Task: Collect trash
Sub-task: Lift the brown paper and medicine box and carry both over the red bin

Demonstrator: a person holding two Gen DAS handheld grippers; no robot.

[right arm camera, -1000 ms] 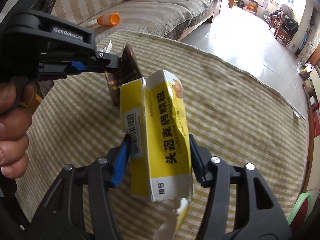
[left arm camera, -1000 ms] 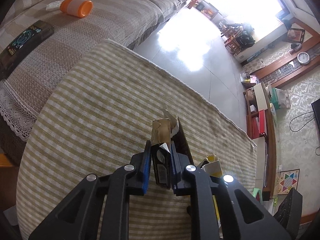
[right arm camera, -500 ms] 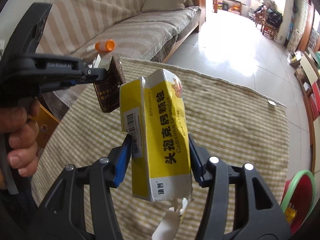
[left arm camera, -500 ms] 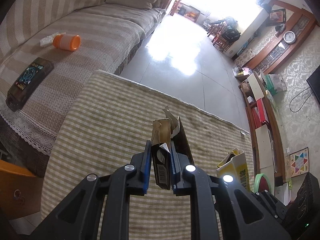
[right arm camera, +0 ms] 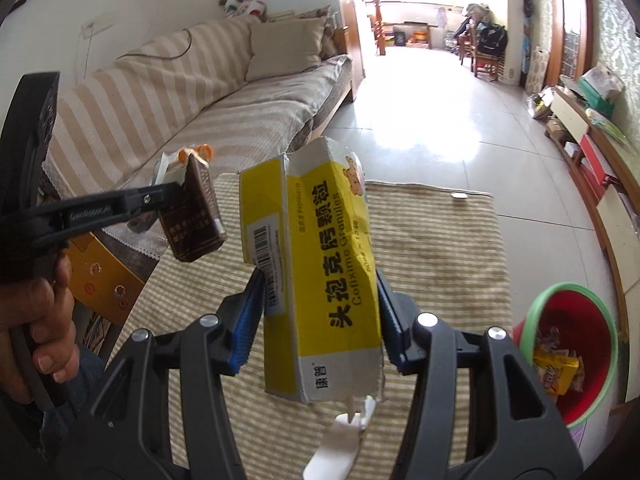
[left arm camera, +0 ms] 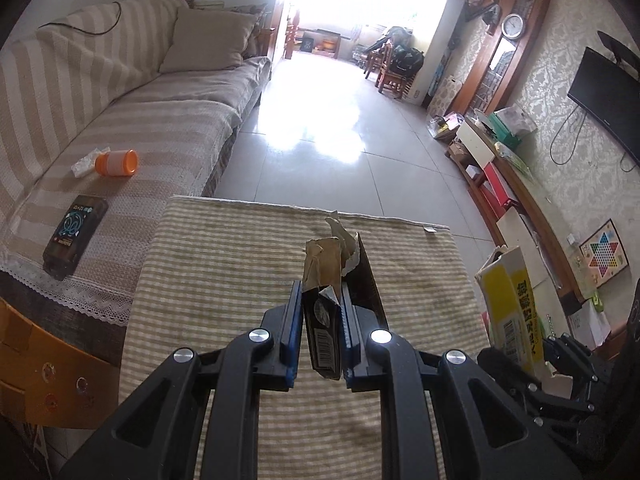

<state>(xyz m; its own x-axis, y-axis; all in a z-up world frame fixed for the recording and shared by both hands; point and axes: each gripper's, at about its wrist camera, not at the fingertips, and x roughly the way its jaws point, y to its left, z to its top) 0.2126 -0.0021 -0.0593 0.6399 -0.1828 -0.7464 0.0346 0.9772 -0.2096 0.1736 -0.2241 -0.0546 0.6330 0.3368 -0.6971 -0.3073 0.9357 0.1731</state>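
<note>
The left gripper (left arm camera: pixel 318 330) is closed down on a small dark brown carton (left arm camera: pixel 325 336), which stands upright between its blue pads at the lower centre of the left wrist view, its torn flaps sticking up above the fingers. In the right wrist view the same carton shows at centre left, tilted and clear of the striped cloth on the table (right arm camera: pixel 440 240). The right gripper (right arm camera: pixel 318 318) is clamped across the middle of a yellow medicine box (right arm camera: pixel 320 264), held in the centre of that frame, its top torn open and a white flap hanging from its bottom edge.

Both look like empty cardboard packaging, so I judge them very light and easily crushed: the yellow box already shows creases and bowed sides where the pads press. Thin card gives under a squeeze but is not slippery, so a moderate pinch across the broad faces, near mid-height as now, should hold well; gripping the loose flaps would likely tear or let the box swing.

A red bin with a green rim (right arm camera: pixel 568 360) sits at the lower right of the right wrist view, with wrappers already inside, and looks like the place for both. An orange cup (left arm camera: pixel 117 163) and a dark flat packet (left arm camera: pixel 76 236) lie on the sofa at the left of the left wrist view
</note>
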